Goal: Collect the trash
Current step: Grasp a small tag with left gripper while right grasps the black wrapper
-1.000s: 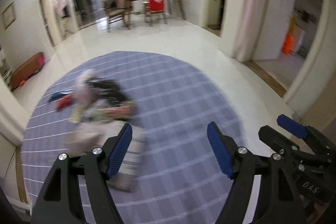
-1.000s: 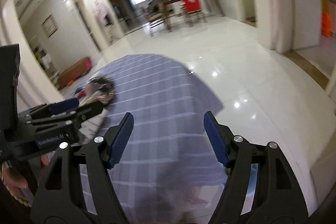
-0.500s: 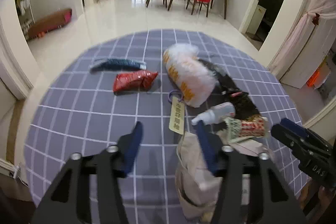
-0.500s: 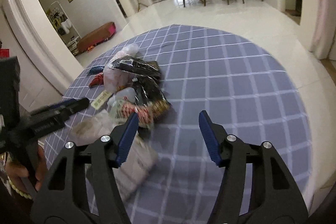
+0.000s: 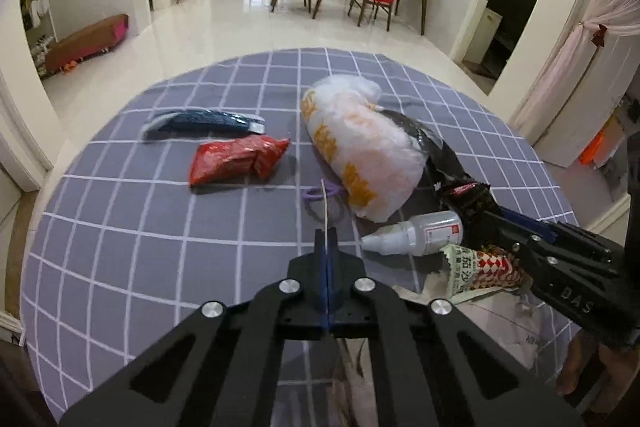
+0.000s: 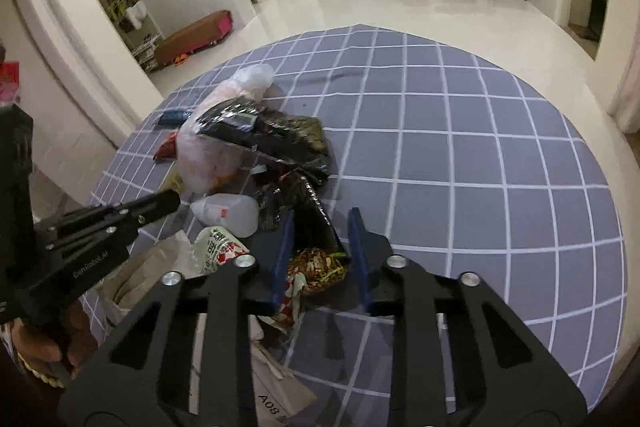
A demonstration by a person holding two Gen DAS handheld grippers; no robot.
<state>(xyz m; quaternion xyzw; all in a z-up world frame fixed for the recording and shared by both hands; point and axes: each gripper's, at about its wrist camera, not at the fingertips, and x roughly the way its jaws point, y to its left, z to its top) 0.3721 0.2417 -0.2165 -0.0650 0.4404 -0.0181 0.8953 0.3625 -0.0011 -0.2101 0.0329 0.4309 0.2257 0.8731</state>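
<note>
Task looks barely started, as I read it: all the trash lies on the checked rug (image 5: pixel 120 247) and I see no bin or bag being filled. Red wrapper (image 5: pixel 236 161), dark blue wrapper (image 5: pixel 204 121), big white plastic bag (image 5: pixel 360 151), small white bottle (image 5: pixel 416 233) and black wrappers (image 6: pixel 272 143) all sit untouched, clustered near the rug's middle.

My left gripper (image 5: pixel 326 247) has its jaws together, pinching a thin card tag (image 5: pixel 325 207) edge-on; the tag's purple loop (image 5: pixel 320 193) rests on the rug just beside the white bag. My right gripper (image 6: pixel 320 247) is nearly closed around a crumpled snack wrapper (image 6: pixel 318 265); I can't tell if the pads press it yet.

Versus a second ago: both grippers were wide apart with nothing between them, aimed across the room at the blurred pile. Both have just been closing, and the view now looks steeply down on the trash.
</note>
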